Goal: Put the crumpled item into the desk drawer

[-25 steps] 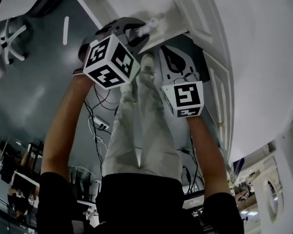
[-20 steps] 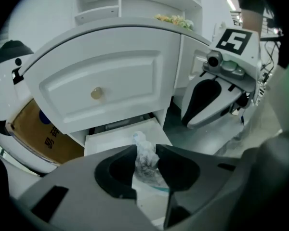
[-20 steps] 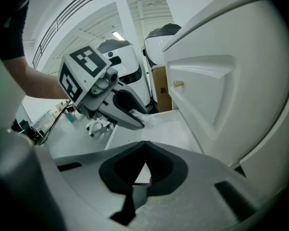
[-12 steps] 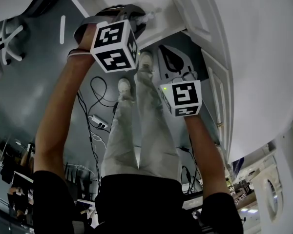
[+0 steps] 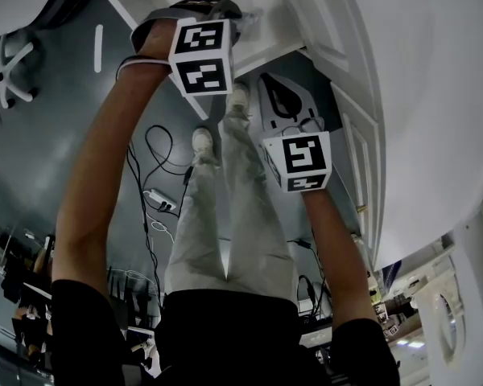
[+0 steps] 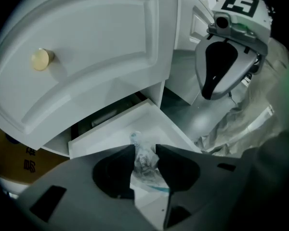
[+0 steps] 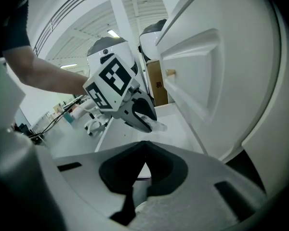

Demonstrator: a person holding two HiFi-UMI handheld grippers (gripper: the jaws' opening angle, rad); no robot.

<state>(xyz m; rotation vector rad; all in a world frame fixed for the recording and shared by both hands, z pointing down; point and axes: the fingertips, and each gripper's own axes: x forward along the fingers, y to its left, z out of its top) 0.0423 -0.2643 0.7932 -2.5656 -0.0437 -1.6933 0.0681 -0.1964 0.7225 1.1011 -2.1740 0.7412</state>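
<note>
Left gripper (image 6: 145, 149) clamped on wad (image 6: 144, 167) over open drawer (image 6: 111, 131); right gripper (image 7: 144, 150) jaws together, empty. Risk: light wad clings on release, or falls past drawer rim.

Left gripper (image 6: 145, 150) outstretched, steeply downward, jaws in a grip; right gripper (image 7: 144, 143) nearer, jaws together.

Crumpled clear wrapper (image 6: 144, 161) hangs pinched over the open white drawer (image 6: 116, 131).
</note>
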